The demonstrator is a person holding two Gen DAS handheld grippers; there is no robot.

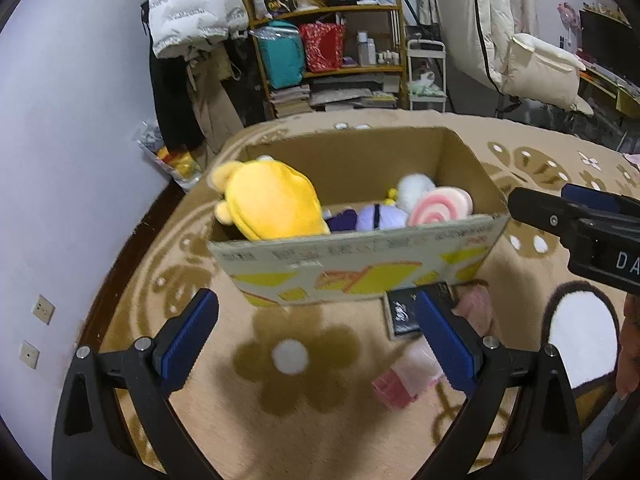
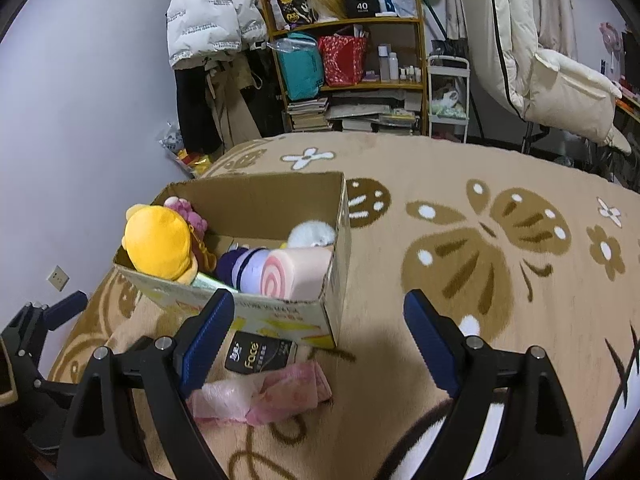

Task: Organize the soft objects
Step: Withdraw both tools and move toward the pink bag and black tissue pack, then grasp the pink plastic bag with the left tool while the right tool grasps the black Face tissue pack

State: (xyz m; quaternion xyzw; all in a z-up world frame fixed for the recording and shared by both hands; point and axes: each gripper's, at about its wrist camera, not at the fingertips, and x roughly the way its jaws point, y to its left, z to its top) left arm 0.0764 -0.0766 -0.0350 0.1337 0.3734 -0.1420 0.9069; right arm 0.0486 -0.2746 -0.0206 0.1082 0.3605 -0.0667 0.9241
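Above the blanket (image 2: pixel 460 184) — both grippers, left gripper (image 1: pixel 316 330) and right gripper (image 2: pixel 318 330), gape empty.

Plush toys (image 2: pixel 168 240) inside box (image 2: pixel 280 316), tissue pack (image 2: pixel 260 354) before it

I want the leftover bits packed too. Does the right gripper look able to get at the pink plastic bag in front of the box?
Probably yes. The right gripper is open and empty, and the pink plastic bag lies uncovered on the blanket just below its fingers, beside the black tissue pack.
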